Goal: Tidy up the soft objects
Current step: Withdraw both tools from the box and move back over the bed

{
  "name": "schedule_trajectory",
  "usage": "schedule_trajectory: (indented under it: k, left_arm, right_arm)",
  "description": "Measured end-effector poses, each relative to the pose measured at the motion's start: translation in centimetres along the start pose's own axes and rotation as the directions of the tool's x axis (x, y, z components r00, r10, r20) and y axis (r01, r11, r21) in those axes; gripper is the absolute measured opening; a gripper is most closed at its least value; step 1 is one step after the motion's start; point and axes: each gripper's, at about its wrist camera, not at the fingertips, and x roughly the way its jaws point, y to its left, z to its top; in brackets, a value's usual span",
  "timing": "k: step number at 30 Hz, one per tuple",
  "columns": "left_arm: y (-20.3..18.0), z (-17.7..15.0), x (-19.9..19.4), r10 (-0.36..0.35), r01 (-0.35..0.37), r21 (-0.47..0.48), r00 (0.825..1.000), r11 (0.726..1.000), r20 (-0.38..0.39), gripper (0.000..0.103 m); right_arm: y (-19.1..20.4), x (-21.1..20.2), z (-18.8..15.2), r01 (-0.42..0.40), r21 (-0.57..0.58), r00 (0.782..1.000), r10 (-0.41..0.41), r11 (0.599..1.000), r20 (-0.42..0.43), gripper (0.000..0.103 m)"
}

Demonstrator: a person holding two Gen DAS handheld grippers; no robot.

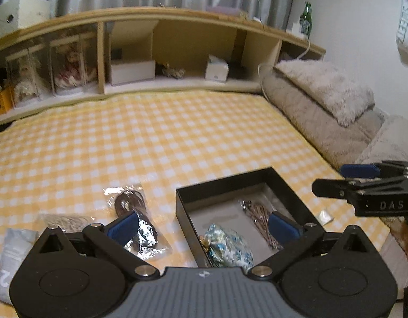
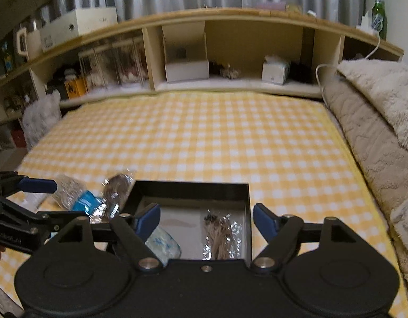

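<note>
Box (image 1: pixel 288 185), black and open-topped, sits on the checked bedsheet (image 1: pixel 151 137) just ahead of both tongs. It already holds a blue-white wrapped bundle (image 1: pixel 227 246) at its near-left corner and a clear packet of thin sticks (image 1: pixel 259 220) along its right side. Left tongs (image 1: pixel 204 228) are spread wide, nothing between the pads. Right tongs (image 2: pixel 206 221) also released and empty, hovering over the box's near edge.

Still outside: a clear bag w/ a dark brown coiled cord (image 1: pixel 139 225), lying at abt 10 o'clock from my left tongs, just beside the left pad. Its long axis runs roughly 11-to-5, along the box's left wall, close to it but apart. Further out at 9 o'clock, a packet of pale strands (image 1: pixel 63 221) and a grey pouch (image 1: pixel 13 259). Left hand is clearly nearer; I judge it's the one to take the cord bag next, w/ a short carry toward 2 o'clock into the box.
</note>
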Motion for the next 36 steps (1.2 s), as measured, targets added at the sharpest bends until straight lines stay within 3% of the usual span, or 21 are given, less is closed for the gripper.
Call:
schedule_trajectory:
  k: [4, 8, 19, 26, 30, 36]
  left_arm:
    - [0.4, 0.3, -1.6, 0.022, -0.022, -0.011, 0.999, 1.0, 0.041, 0.103]
    - [1.1, 0.4, -3.2, 0.064, -0.063, -0.022, 0.994, 0.998, 0.092, 0.103]
    - [5.1, 0.7, -7.3, 0.164, -0.152, -0.077, 0.97, 0.985, 0.179, 0.103]
    - [8.9, 0.4, -8.5, 0.257, -0.244, -0.094, 0.952, 0.965, 0.167, 0.103]
    - [11.4, 0.4, -8.3, 0.299, -0.286, -0.115, 0.946, 0.951, 0.124, 0.103]
    - [14.5, 0.0, -7.6, 0.376, -0.365, -0.112, 0.921, 0.924, 0.098, 0.103]
  right_arm:
    - [0.6, -1.1, 0.0, -0.003, 0.004, 0.999, 0.003, 1.0, 0.034, 0.087]
    - [1.5, -2.0, 0.0, -0.018, 0.009, 0.996, 0.017, 1.0, 0.084, 0.103]
    - [3.9, -2.9, 1.0, -0.027, 0.035, 0.981, 0.019, 0.999, 0.195, 0.103]
    - [6.3, -1.5, 2.0, -0.034, 0.002, 0.981, 0.033, 0.999, 0.19, 0.103]
    - [8.2, -0.1, 2.9, -0.053, -0.019, 0.98, 0.056, 0.998, 0.193, 0.103]
    - [11.0, 2.6, 4.2, -0.084, -0.044, 0.98, 0.09, 0.996, 0.178, 0.103]
